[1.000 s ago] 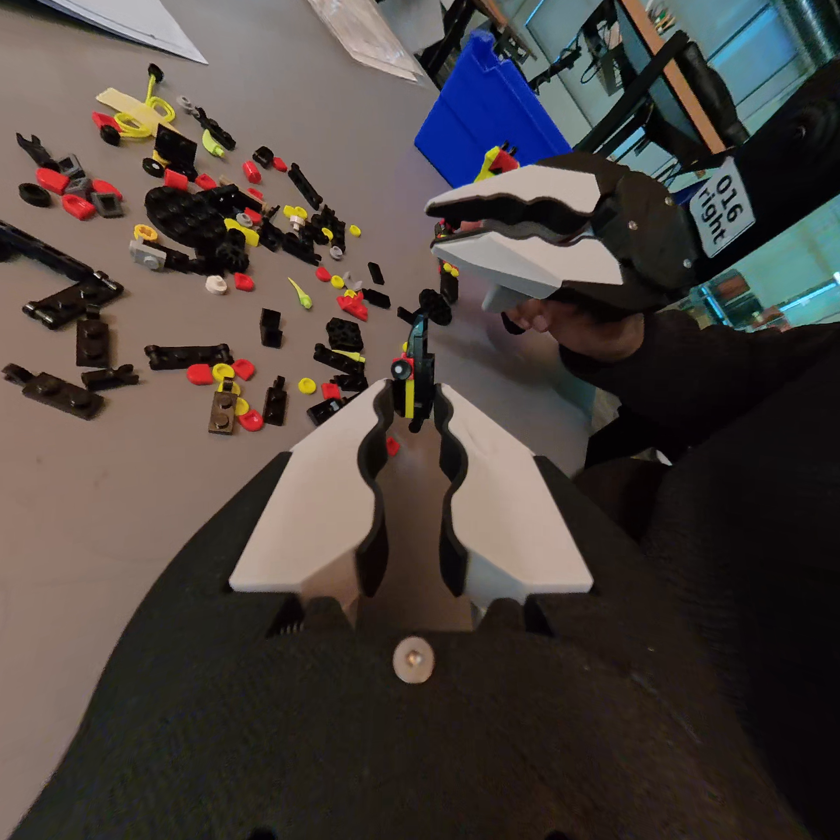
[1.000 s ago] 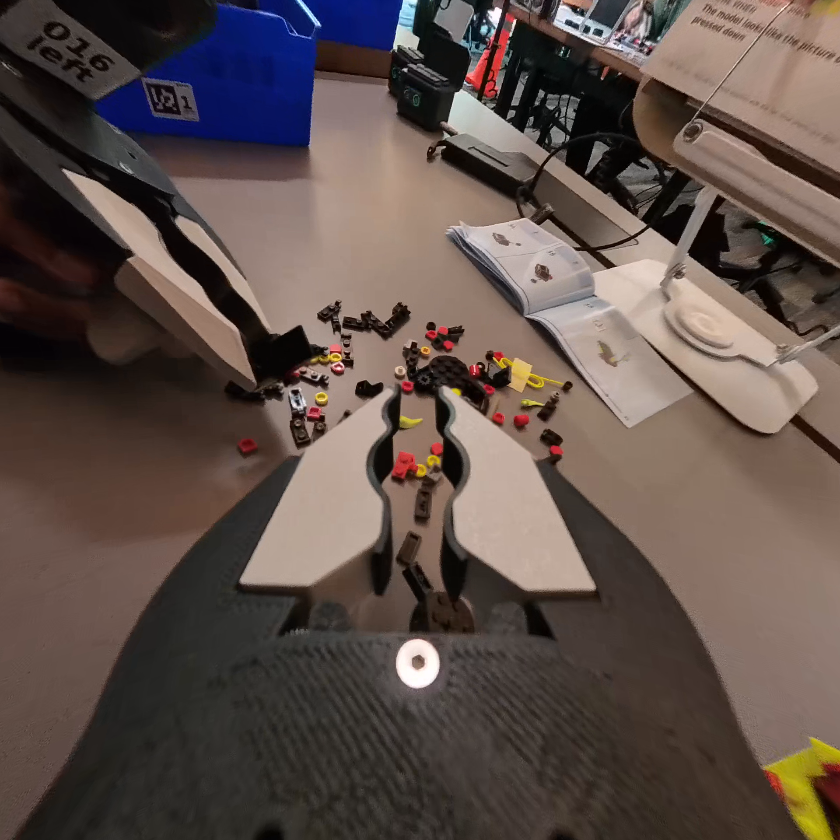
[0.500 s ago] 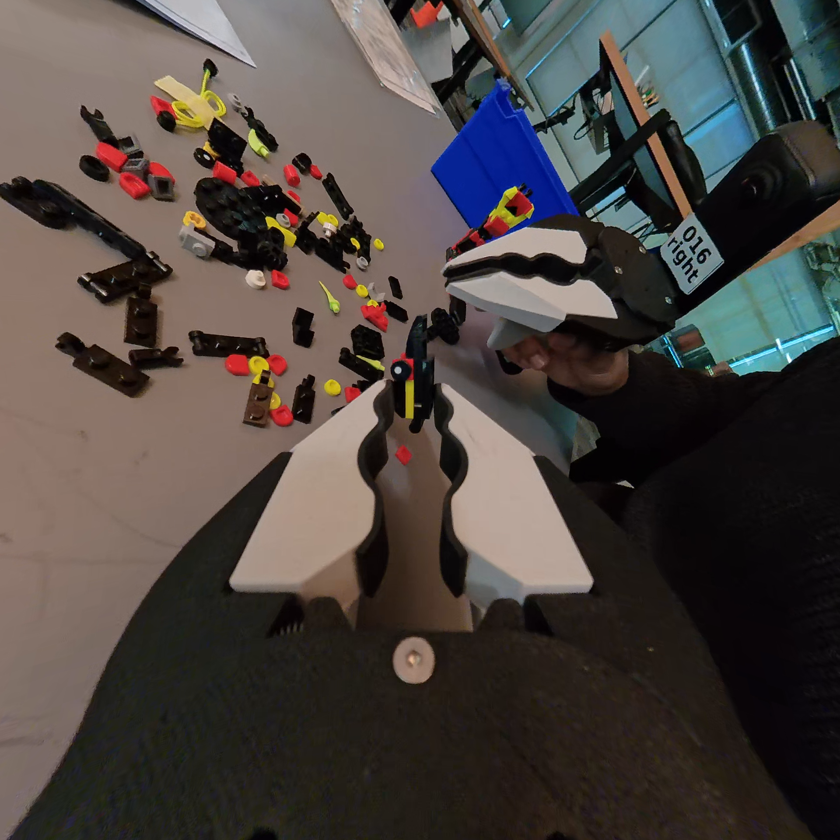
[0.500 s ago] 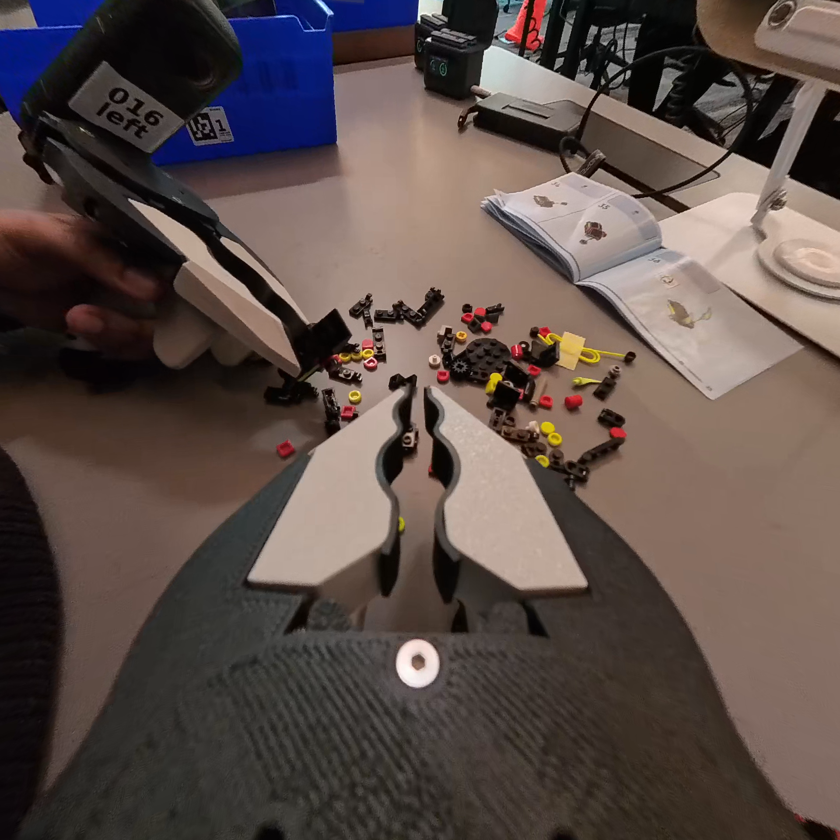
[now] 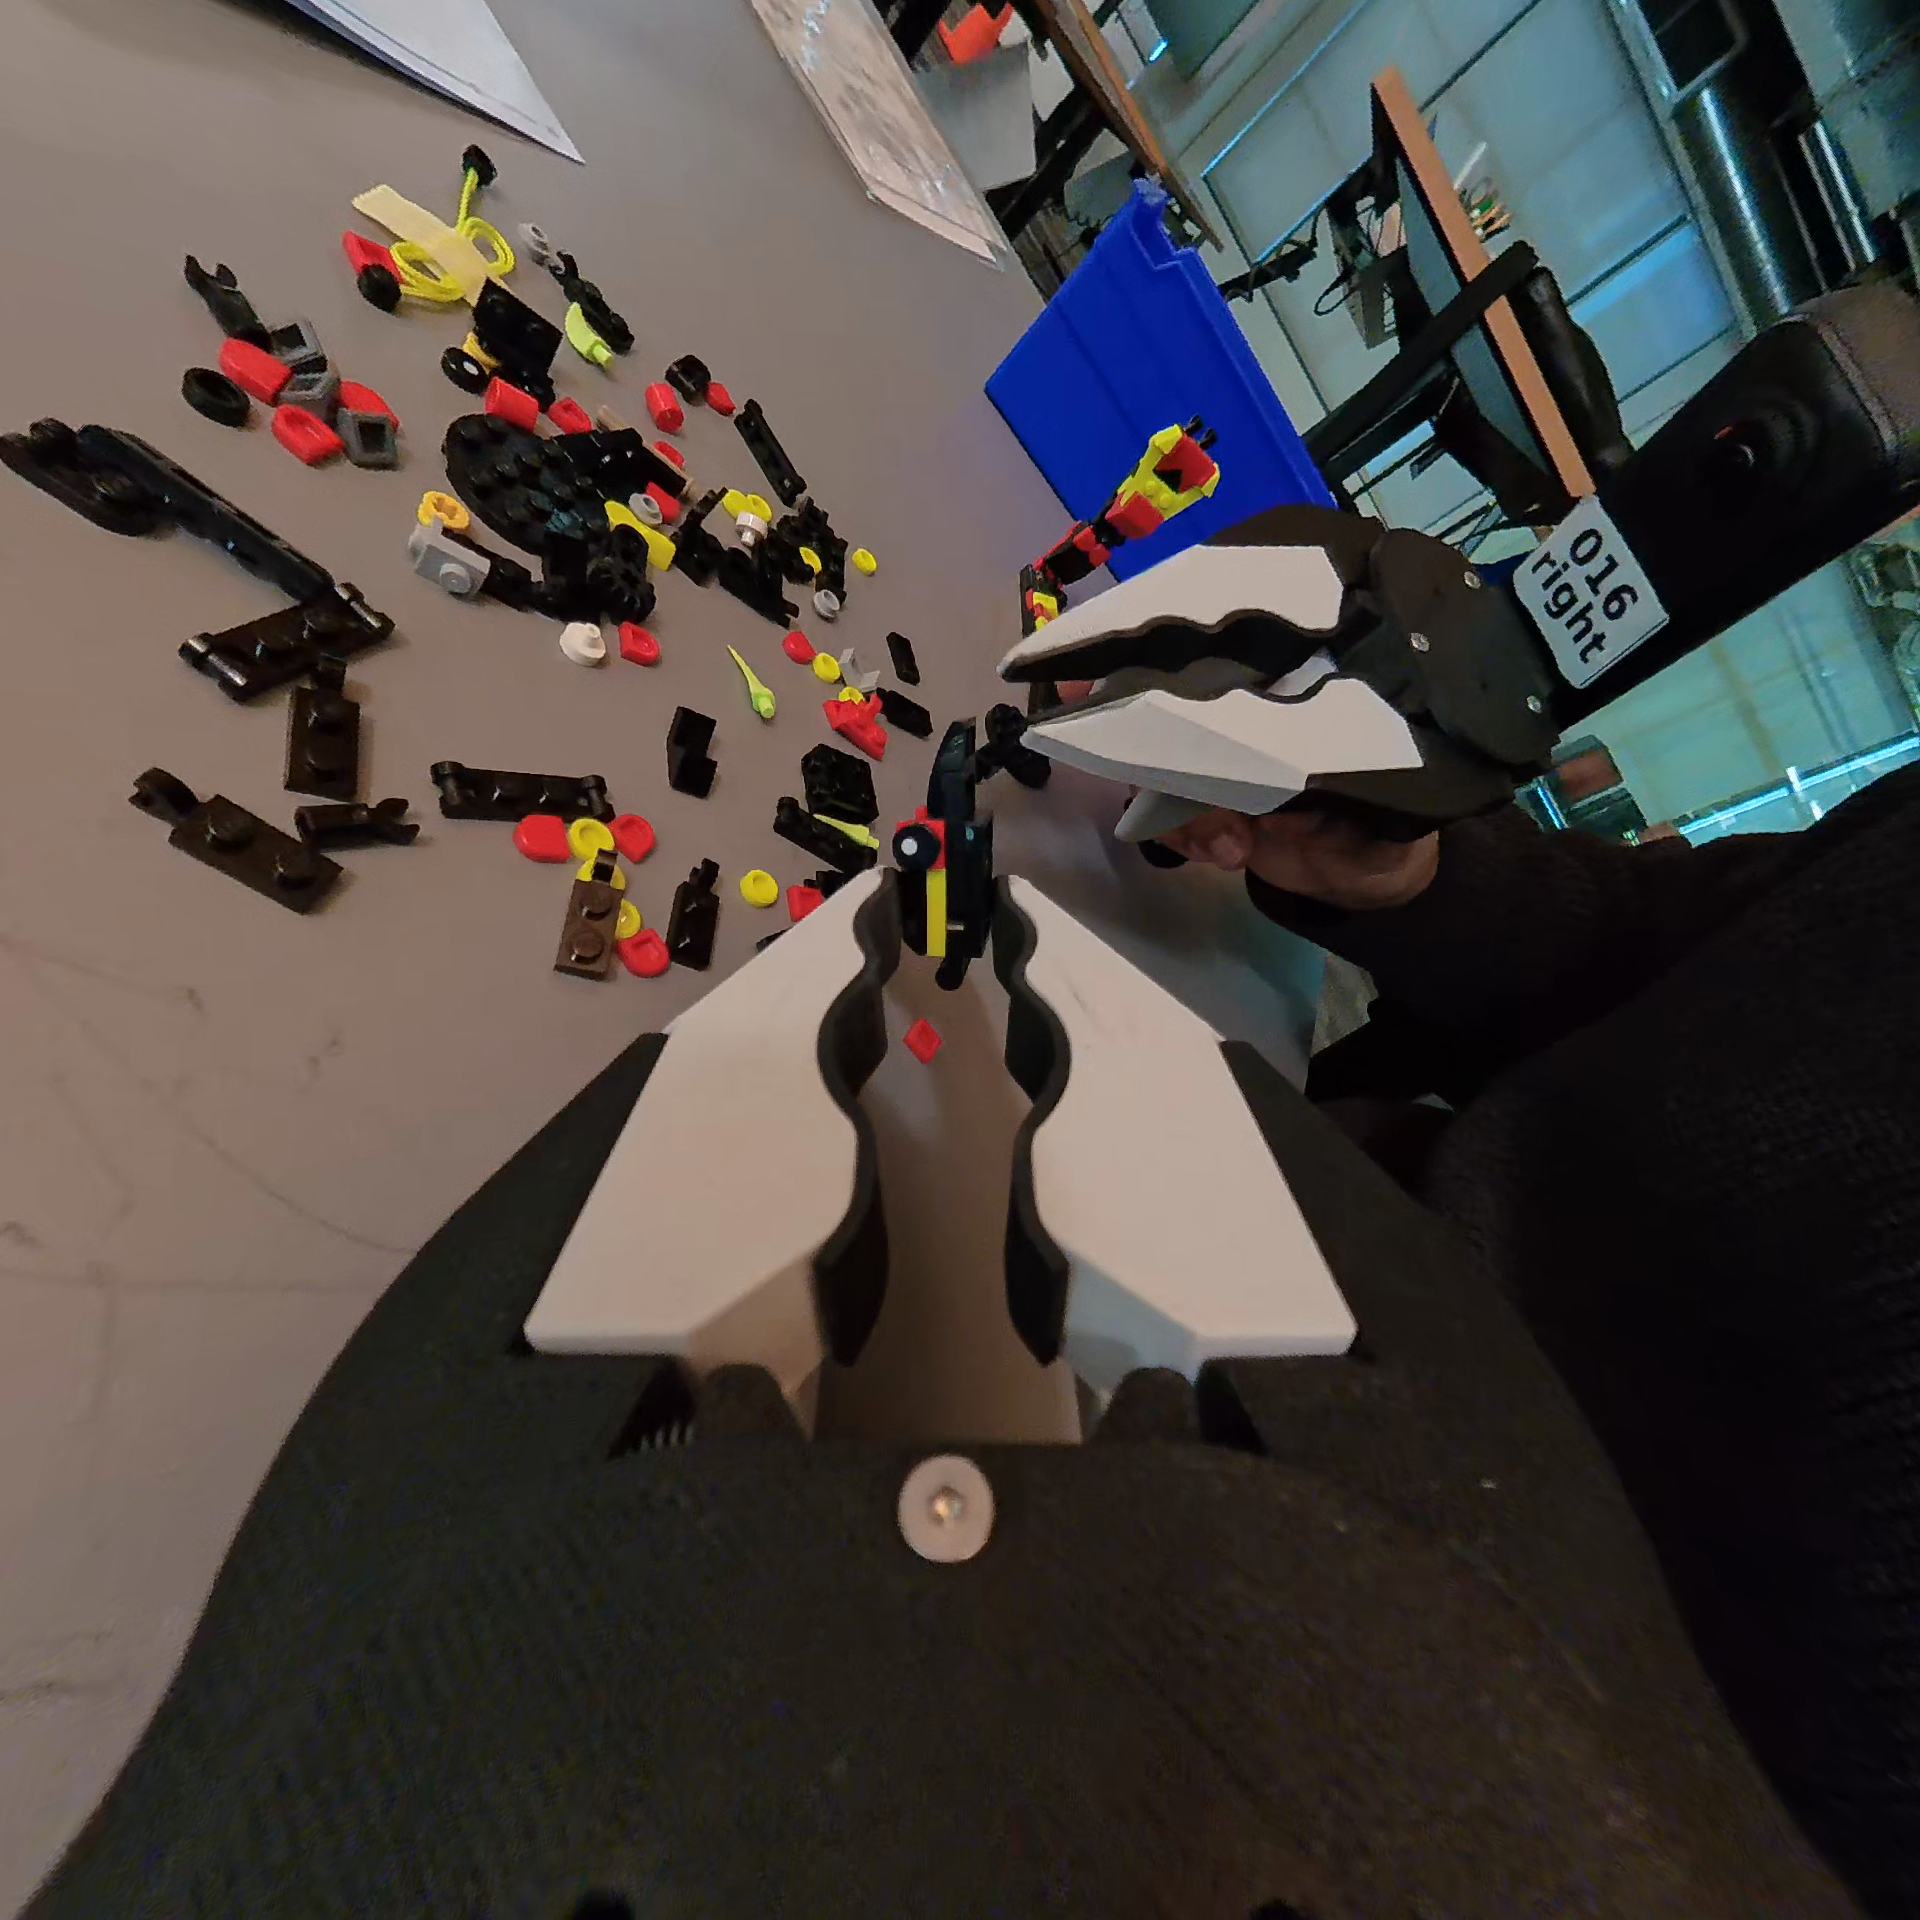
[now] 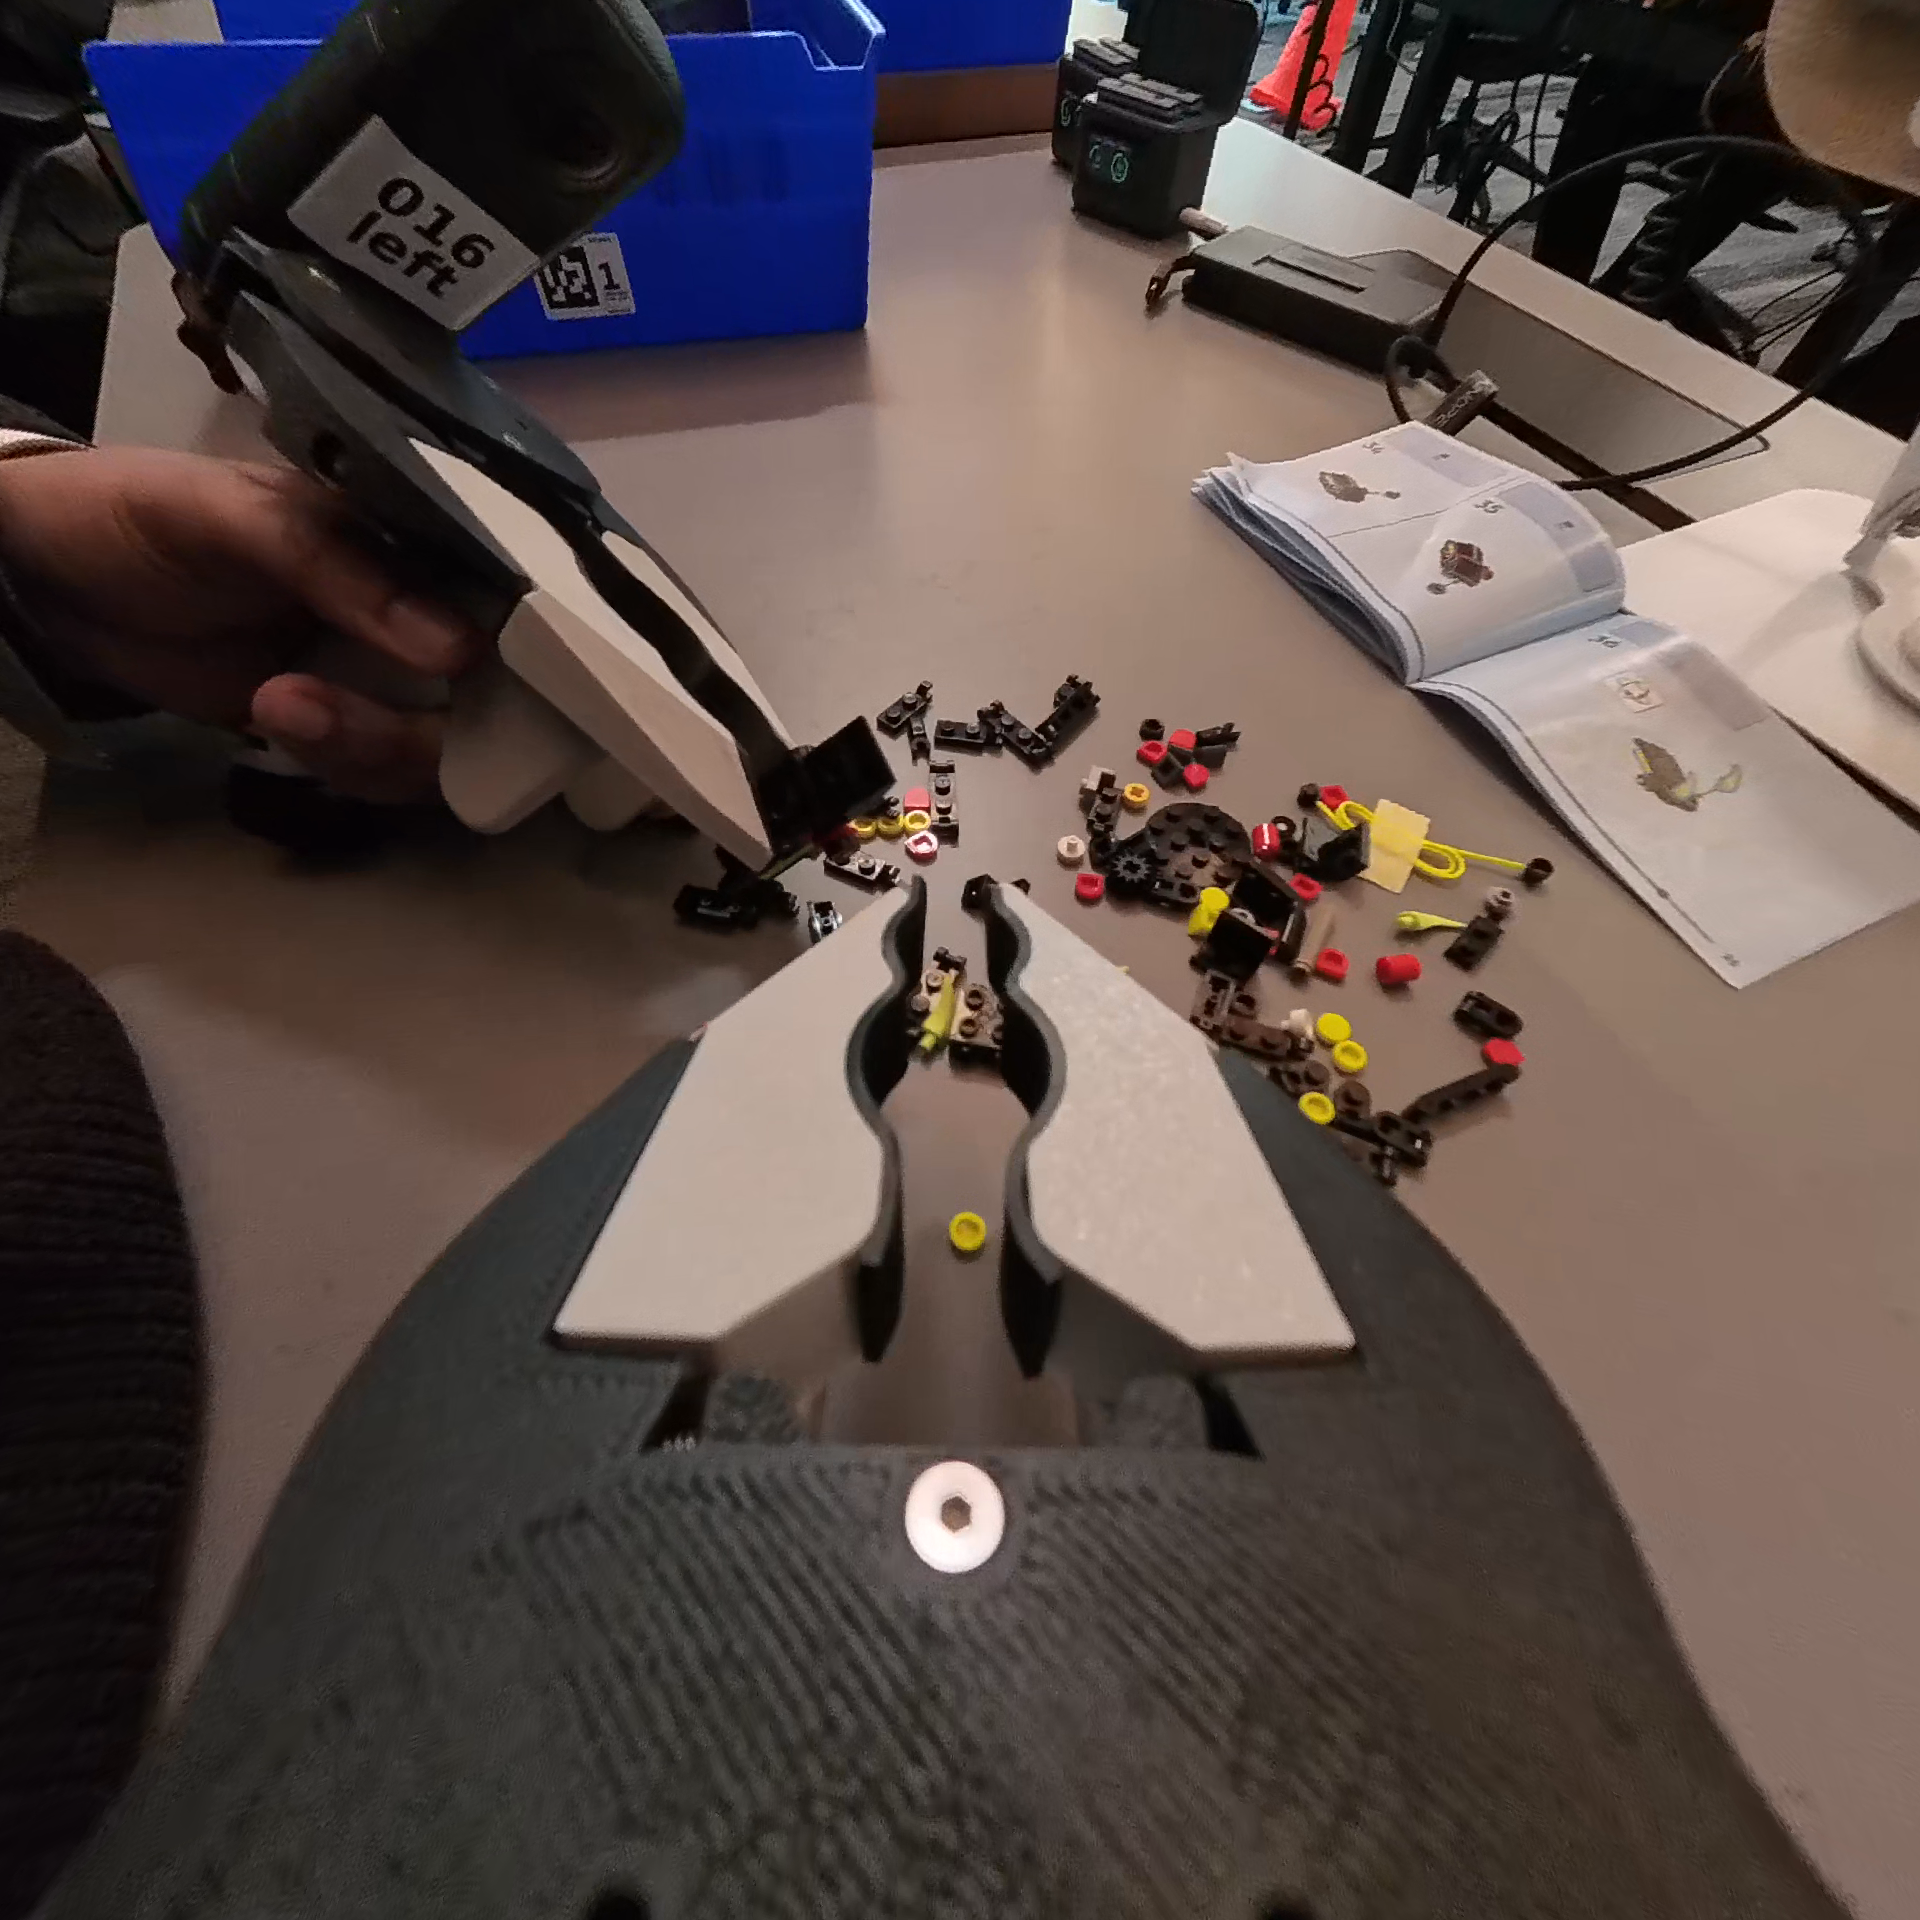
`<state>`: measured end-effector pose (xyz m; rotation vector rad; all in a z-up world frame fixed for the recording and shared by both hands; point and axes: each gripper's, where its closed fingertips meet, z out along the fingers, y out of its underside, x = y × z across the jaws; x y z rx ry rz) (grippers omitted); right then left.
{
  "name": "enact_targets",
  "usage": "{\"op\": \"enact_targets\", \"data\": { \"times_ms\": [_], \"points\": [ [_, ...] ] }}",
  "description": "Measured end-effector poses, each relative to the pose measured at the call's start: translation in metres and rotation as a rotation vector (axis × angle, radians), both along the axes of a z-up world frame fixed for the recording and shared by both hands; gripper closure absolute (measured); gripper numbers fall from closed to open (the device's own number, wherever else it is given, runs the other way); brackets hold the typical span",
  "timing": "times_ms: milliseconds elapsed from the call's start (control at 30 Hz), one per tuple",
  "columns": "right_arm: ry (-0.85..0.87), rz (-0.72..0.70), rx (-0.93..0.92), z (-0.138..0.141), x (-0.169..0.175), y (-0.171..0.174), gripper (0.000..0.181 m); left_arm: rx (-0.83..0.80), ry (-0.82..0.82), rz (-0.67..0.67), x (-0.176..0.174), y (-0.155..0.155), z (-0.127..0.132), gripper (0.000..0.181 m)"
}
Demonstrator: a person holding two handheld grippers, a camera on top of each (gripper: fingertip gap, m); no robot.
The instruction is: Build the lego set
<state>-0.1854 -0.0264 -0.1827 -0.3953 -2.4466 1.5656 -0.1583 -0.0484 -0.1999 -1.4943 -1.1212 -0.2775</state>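
Held pinched at the fingertips of the left gripper (image 5: 940,894): a small black, red and yellow lego assembly (image 5: 948,873), lifted clear of the grey table (image 5: 260,1143). Seen from the right wrist view as a ribbed black block (image 6: 831,774) clamped at the tip of that same left gripper (image 6: 774,821), with a person's hand (image 6: 208,613) wrapped round the handle. Pointed toward the assembly from the side: the right gripper (image 5: 1023,701), its tips close to the assembly's upper end (touching or just short, hard to tell). Parted by a narrow gap in its own view, the right gripper (image 6: 956,894); whether the small dark bit at its right tip was being held, impossible to tell. Scattered across the table beyond both tools: loose lego pieces (image 6: 1247,914) in black, red and yellow, among them a round black plate (image 6: 1195,836) and a yellow string piece (image 6: 1423,847). Lying alone under the left gripper's fingers: one small red piece (image 5: 922,1039). Under the right gripper's: a single round yellow stud (image 6: 966,1229). Open on the table to the right of the pile: an instruction booklet (image 6: 1558,644). Set at the far edge: a blue bin (image 6: 727,187). Standing near the bin in the left wrist view: a second red and yellow build (image 5: 1143,499).
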Motion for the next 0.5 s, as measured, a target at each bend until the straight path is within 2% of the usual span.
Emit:
{"op": "enact_targets", "data": {
  "times_ms": [33, 500],
  "points": [
    [-0.003, -0.002, -0.001, 0.0, -0.0006, 0.0005, 0.172, -0.001, 0.001, 0.0, 0.0, -0.0001, 0.0, 0.167],
    [-0.022, 0.0, 0.006, -0.003, -0.002, 0.0029, 0.171, -0.002, 0.007, 0.005, 0.0001, -0.001, 0.0012, 0.167]
  ]
}}
